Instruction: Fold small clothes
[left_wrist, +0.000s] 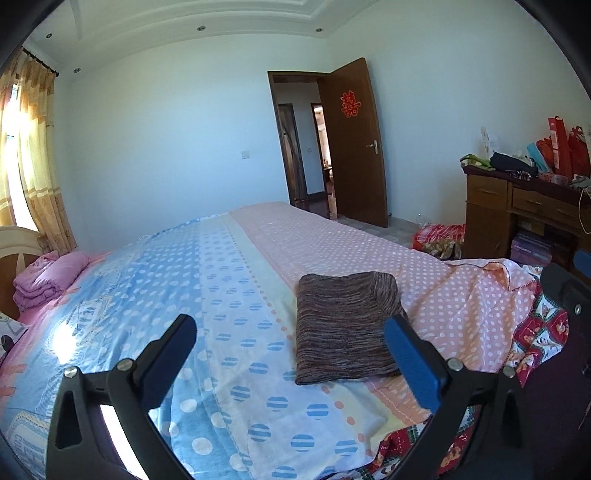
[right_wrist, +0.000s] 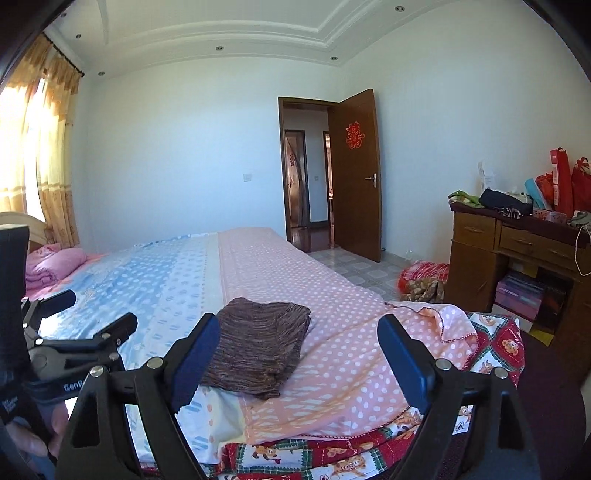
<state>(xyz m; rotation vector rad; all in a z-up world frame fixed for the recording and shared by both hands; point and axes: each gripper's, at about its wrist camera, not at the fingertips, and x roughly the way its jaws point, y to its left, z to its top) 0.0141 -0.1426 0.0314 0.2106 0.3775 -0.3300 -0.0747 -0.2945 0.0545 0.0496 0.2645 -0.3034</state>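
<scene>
Both hand-held grippers are raised off the bed (left_wrist: 258, 369), pointing slightly down toward the far wall.

Left hand-held gripper (left_wrist: 291, 354): jaws wide apart, nothing between the pads, blue pad on its right finger. In the right wrist view it sits at the left edge (right_wrist: 99, 317), black linkage arms spread. A person's fingers (right_wrist: 33, 439) wrap its handle at bottom left.

Right hand-held gripper (right_wrist: 295, 350): jaws apart too, empty, blue pads on both fingers. Its left pad overlaps the garment's near-left edge in view, but whether it touches can't be told.

Writing: "GenR…" in white on the left unit's body, rest cut off. More white print lower left, too blurred to read. Red double-happiness cut-out (right_wrist: 353, 136) on the open brown door (right_wrist: 356, 177).

Folded garment (left_wrist: 347, 328): small brown-grey marled knit w/ fine stripes, folded into a neat, roughly rectangular stack, layers showing at the near edge. It lies flat on the bed just ahead of both grippers, to the right of the left one's centre line and to the left of the right one's, across the seam between the blue-dot and pink-dot sheet areas. Neither gripper holds it.
</scene>
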